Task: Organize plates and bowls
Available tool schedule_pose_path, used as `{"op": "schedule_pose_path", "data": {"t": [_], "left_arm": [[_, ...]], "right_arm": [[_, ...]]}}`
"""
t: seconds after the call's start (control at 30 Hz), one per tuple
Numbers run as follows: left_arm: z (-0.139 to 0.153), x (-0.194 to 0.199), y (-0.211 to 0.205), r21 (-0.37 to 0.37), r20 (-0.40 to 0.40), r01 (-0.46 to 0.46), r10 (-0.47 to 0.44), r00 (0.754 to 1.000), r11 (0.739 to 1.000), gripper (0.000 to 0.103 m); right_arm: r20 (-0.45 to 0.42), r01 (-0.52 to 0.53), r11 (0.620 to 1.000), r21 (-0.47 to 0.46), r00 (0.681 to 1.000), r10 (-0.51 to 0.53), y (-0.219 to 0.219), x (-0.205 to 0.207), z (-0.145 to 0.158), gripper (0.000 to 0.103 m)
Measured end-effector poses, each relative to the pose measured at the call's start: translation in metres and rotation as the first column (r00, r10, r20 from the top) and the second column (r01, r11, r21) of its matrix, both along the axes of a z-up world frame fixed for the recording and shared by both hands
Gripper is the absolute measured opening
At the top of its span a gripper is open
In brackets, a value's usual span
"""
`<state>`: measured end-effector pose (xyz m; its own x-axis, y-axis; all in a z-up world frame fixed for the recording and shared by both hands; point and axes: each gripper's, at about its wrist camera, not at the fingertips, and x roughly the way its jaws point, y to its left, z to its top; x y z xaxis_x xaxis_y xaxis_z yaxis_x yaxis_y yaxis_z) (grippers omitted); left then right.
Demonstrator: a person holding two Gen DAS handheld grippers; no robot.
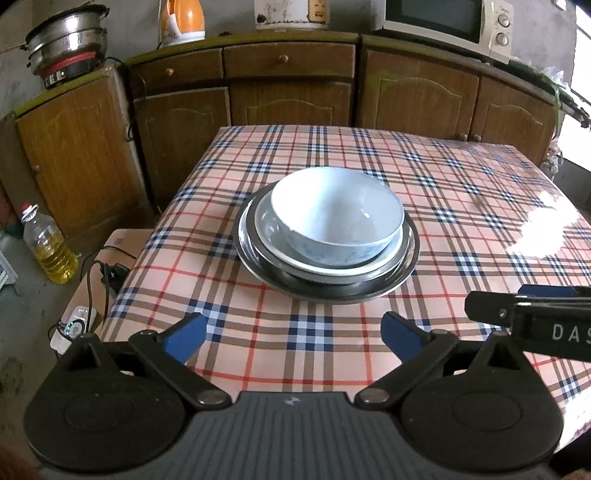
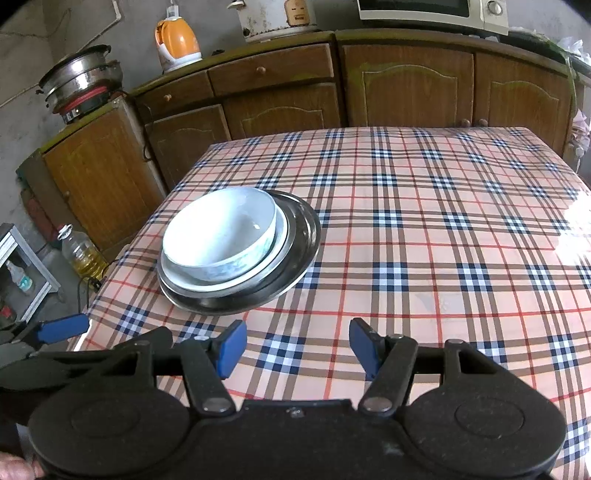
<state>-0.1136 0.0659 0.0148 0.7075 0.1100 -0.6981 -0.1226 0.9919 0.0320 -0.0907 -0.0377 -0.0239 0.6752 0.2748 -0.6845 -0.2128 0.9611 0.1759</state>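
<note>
A white bowl [image 1: 336,214] [image 2: 219,234] with a faint blue pattern sits in a white plate [image 1: 280,247] [image 2: 184,277], which rests on a larger steel plate [image 1: 402,266] [image 2: 299,236]. The stack stands on the checked tablecloth [image 1: 461,192] [image 2: 424,221]. My left gripper [image 1: 293,334] hovers open and empty just in front of the stack. My right gripper [image 2: 297,349] is open and empty too, to the right of and nearer than the stack. Its black finger [image 1: 517,314] shows at the left wrist view's right edge. One blue pad of the left gripper [image 2: 61,328] shows at the far left of the right wrist view.
Wooden cabinets [image 1: 291,92] [image 2: 406,85] line the wall behind the table, with an orange kettle [image 2: 177,42], a microwave [image 1: 447,26] and stacked steel pots [image 1: 68,40] on top. An oil bottle [image 1: 48,247] and cables lie on the floor at the left.
</note>
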Motion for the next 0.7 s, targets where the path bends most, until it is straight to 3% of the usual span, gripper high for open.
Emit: {"op": "schedule_pose_path", "data": {"t": [0.7], "left_arm": [[-0.0065, 0.0042, 0.0031, -0.017, -0.034, -0.019, 0.018, 0.999, 1.000, 0.103]], "right_arm": [[-0.011, -0.019, 1.000, -0.012, 1.000, 0.019, 0.0060, 0.0026, -0.0035, 0.074]]}}
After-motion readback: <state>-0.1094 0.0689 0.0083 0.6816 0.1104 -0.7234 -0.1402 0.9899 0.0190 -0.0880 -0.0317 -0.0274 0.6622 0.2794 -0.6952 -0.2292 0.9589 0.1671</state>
